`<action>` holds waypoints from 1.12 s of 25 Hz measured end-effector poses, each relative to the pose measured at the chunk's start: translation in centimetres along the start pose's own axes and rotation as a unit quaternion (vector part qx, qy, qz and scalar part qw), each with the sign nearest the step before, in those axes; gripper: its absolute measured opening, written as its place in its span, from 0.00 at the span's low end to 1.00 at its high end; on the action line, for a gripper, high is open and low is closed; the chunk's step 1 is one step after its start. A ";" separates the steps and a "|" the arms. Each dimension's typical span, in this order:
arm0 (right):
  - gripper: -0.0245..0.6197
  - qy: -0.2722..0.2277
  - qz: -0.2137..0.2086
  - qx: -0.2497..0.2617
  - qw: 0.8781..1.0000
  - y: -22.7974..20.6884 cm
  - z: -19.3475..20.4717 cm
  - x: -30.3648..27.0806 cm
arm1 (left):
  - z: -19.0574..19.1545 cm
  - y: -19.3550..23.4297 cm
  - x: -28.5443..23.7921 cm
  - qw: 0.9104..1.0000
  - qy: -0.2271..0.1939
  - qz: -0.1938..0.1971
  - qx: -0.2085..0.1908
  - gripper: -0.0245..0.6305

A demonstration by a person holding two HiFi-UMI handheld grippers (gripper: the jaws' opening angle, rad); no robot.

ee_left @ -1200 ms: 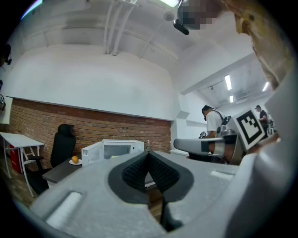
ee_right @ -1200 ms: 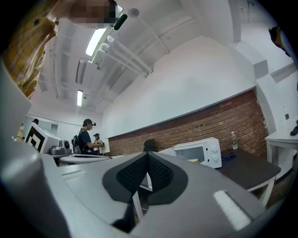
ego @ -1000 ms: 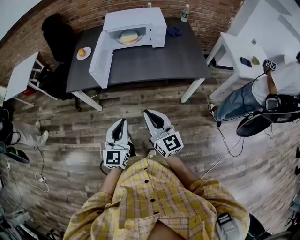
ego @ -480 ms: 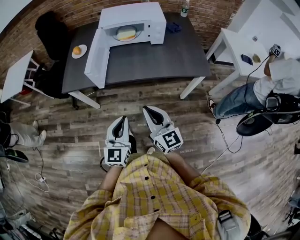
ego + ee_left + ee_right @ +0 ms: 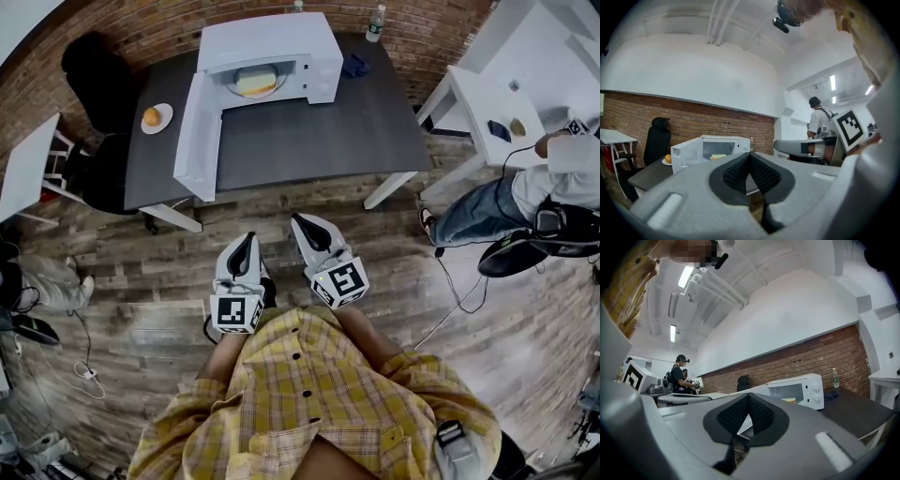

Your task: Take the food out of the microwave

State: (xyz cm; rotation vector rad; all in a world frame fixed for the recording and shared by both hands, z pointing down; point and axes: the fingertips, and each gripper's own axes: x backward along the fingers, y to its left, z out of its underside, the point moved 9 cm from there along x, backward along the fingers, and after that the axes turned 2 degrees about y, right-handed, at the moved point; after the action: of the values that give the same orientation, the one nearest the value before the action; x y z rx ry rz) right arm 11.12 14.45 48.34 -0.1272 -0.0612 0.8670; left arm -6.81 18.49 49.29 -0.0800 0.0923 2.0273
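Observation:
A white microwave stands at the back of a dark table, its door swung open to the left. Inside lies a yellow piece of food on a plate, also seen in the left gripper view and the right gripper view. My left gripper and right gripper are held side by side over the wooden floor, short of the table's front edge, pointing level at the microwave. Both are shut with nothing between their pads.
An orange on a small plate sits left of the open door. A water bottle and blue cloth lie right of the microwave. A black chair stands left, a white table and seated person right.
Both grippers have moved forward together toward the table, which now looks nearer and larger. Their jaws have stayed shut and empty.

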 end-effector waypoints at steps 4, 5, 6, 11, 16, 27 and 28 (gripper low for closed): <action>0.04 0.002 0.009 -0.001 1.000 -1.1 -0.3 -3.9 | -0.8 2.7 -3.0 1.000 0.004 0.017 -0.004 0.04; 0.04 0.003 0.011 -0.001 1.000 -1.3 -0.5 -4.9 | -1.0 3.5 -3.7 1.000 0.004 0.020 -0.004 0.04; 0.04 0.003 0.014 -0.001 1.000 -1.6 -0.7 -5.8 | -1.2 4.2 -4.4 1.000 0.004 0.023 -0.003 0.04; 0.04 0.009 0.031 0.001 0.999 -2.8 -1.5 -9.7 | -2.2 7.8 -7.5 0.999 0.005 0.035 0.005 0.04; 0.04 0.014 0.052 -0.002 0.999 -3.6 -2.0 -13.0 | -2.8 10.9 -10.0 0.998 0.003 0.054 0.008 0.04; 0.04 0.021 0.091 0.002 0.996 -4.3 -2.7 -18.0 | -3.2 15.7 -13.5 0.996 0.007 0.089 0.022 0.04; 0.04 0.022 0.094 0.002 0.995 -4.3 -2.7 -18.3 | -3.2 15.9 -13.7 0.995 0.007 0.092 0.023 0.04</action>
State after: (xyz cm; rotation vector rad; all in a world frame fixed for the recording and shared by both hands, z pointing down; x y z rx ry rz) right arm 2.84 -2.56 46.20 -0.1497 -0.0057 1.0521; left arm -15.01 -1.06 47.91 -0.0594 0.1603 2.2079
